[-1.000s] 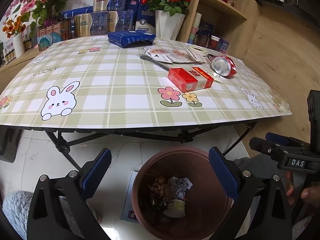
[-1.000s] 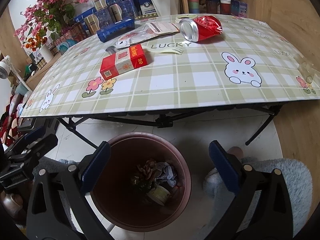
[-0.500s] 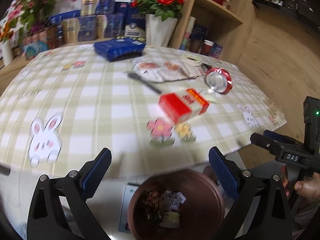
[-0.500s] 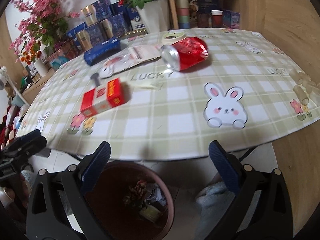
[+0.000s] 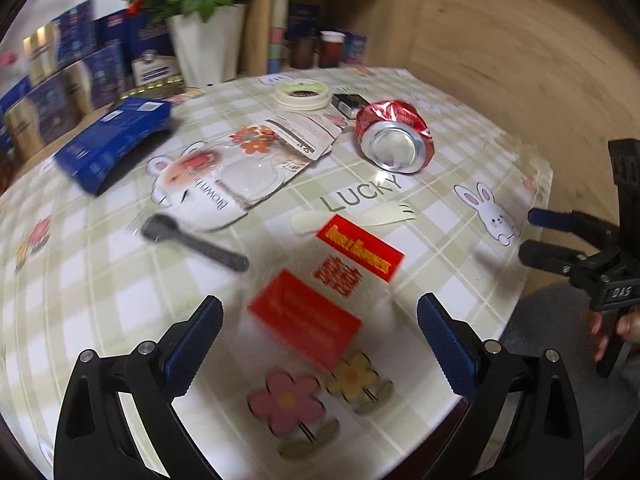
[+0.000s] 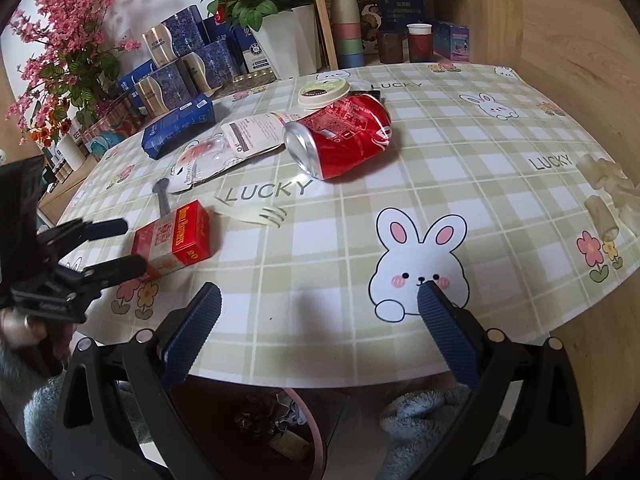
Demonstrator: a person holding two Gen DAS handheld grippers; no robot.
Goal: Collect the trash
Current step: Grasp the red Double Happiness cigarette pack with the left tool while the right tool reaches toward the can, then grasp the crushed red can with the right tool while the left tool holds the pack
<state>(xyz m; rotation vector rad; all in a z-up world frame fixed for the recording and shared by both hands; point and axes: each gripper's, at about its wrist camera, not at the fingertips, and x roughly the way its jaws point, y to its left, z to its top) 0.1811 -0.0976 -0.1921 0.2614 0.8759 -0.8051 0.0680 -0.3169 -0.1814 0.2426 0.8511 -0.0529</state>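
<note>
Some trash was already seen in the bin (image 6: 308, 420) under the table (image 6: 500, 200), while the red box (image 5: 320, 300), the can (image 5: 394, 140) and the fork (image 5: 360, 216) were left on it, and both the left gripper (image 5: 320, 344) and the right gripper (image 6: 320, 336) were held wide open and empty.

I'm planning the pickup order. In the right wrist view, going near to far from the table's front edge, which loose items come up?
Red carton → pale plastic fork → crushed red can → round cream lid.
</note>
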